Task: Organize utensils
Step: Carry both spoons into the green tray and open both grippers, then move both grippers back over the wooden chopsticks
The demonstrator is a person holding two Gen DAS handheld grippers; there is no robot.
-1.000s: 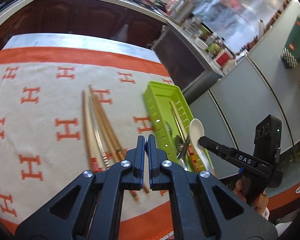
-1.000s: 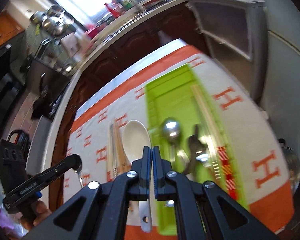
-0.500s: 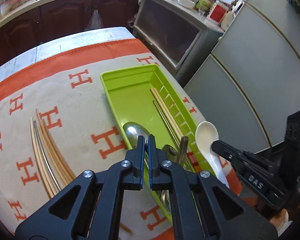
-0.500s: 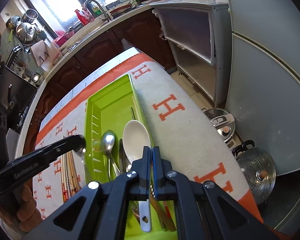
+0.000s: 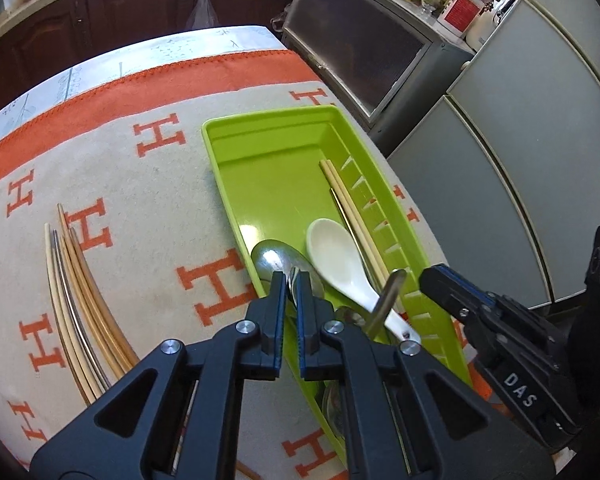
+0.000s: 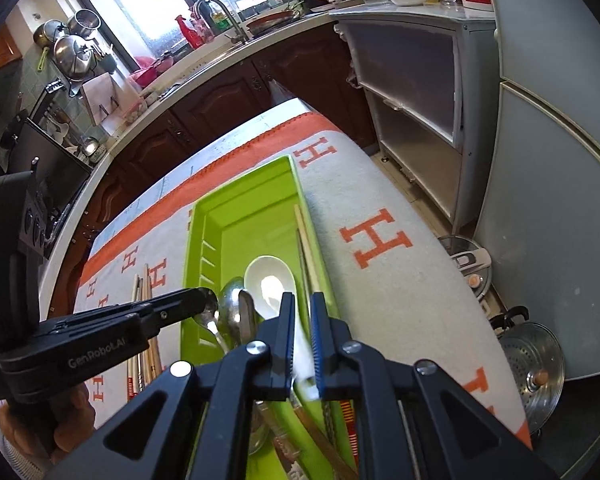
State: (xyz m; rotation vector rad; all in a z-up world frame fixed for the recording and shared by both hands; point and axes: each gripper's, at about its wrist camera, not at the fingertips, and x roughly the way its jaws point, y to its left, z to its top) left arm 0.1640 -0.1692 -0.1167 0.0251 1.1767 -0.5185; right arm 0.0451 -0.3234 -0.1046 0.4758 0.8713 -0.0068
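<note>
Firstly, left wrist view. Hidden: the near end of the green tray (image 5: 268,130) lies behind the left gripper (image 5: 293,280), so its contents there are hard to make out. The left gripper's jaws are together, clamped on a metal spoon (image 5: 296,274) whose bowl shows just past the tips. Tray contents: a second metal spoon (image 5: 270,258), a white ceramic spoon (image 5: 334,258), a pair of pale chopsticks (image 5: 348,208) along the slotted right wall, and a metal handle (image 5: 386,300) sticking up at a tilt. Loose chopsticks (image 5: 80,292) lie on the H-patterned cloth (image 5: 152,200) left of the tray. The right gripper (image 5: 436,280) enters from the right, cut off by the frame.

Secondly, right wrist view. The right gripper (image 6: 300,310) has jaws opening, slightly apart, with the white ceramic spoon's (image 6: 270,284) blurred handle between them; the bowl rests in the green tray (image 6: 244,184). Whether the pads touch the handle cannot be told. The left gripper (image 6: 204,300) holds the metal spoon (image 6: 210,314) over the tray's left wall.
</note>
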